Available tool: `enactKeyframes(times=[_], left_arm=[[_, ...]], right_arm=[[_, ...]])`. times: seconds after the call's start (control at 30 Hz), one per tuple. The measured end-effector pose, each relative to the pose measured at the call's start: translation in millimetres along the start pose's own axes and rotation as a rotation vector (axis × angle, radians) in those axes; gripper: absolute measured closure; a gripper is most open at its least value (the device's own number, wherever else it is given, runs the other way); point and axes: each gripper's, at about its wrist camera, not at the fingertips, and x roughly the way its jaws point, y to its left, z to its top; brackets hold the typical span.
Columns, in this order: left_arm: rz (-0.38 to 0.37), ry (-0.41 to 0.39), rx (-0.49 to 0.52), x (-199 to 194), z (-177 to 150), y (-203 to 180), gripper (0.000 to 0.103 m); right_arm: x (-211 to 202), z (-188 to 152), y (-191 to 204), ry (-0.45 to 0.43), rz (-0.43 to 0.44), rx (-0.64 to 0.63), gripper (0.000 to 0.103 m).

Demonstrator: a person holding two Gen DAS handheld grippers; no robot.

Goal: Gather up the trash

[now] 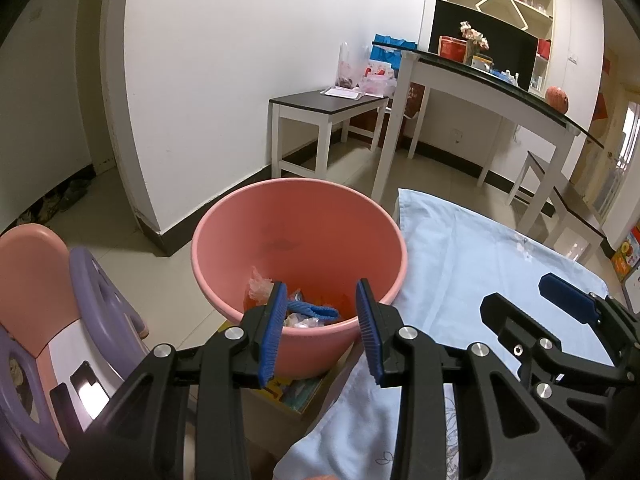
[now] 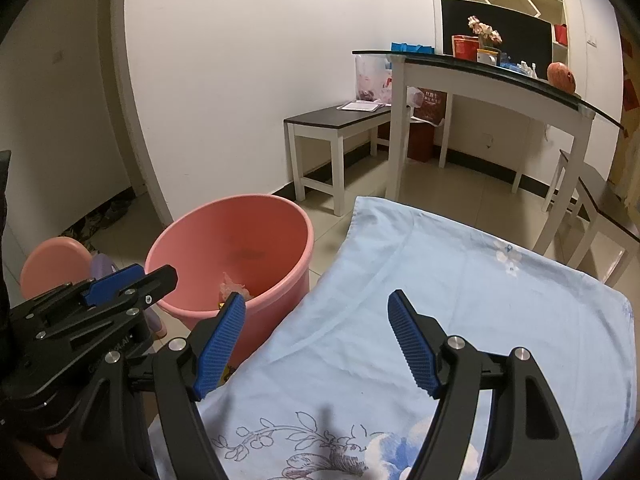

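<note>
Left wrist view. The left gripper [image 1: 322,324] points down over the near rim of a pink plastic bucket [image 1: 256,216]; its blue ribbed pads [image 1: 275,332] stand parted with nothing between them. The trash [image 1: 296,306] lies in the bottom of the bucket: crumpled clear wrappers, an orange scrap and a blue piece. The bucket rests on a low box [image 1: 288,394], just left of a surface draped in a pale blue floral cloth [image 1: 472,264]. At the right edge, over the cloth, is the right gripper [image 1: 532,300], seen from the side. At the near left stands a pink and lilac child's chair [image 1: 44,304]. Farther off are a dark-topped white bench [image 1: 320,108] against the wall and a glass-topped white table [image 1: 476,80] crowded with small items.

Right wrist view. The right gripper [image 2: 316,340] hangs over the near part of the cloth [image 2: 480,300], jaws spread wide and empty. The bucket [image 2: 208,240] is to the left, beside the cloth's edge, with a little of the trash [image 2: 232,289] visible inside. The left gripper [image 2: 132,276] reaches in from the left, its tip at the bucket's near rim. The bench [image 2: 340,120] and table [image 2: 480,76] stand in the far right half of the room
</note>
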Motion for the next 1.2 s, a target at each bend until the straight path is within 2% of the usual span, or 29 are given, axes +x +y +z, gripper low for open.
enactKeyframes(times=[1.2], left_arm=[[0.0,0.014,0.011,9.3,-6.5,-4.6,0.067]], right_arm=[[3.0,-4.0,-4.5,0.014,0.0,0.006,0.03]])
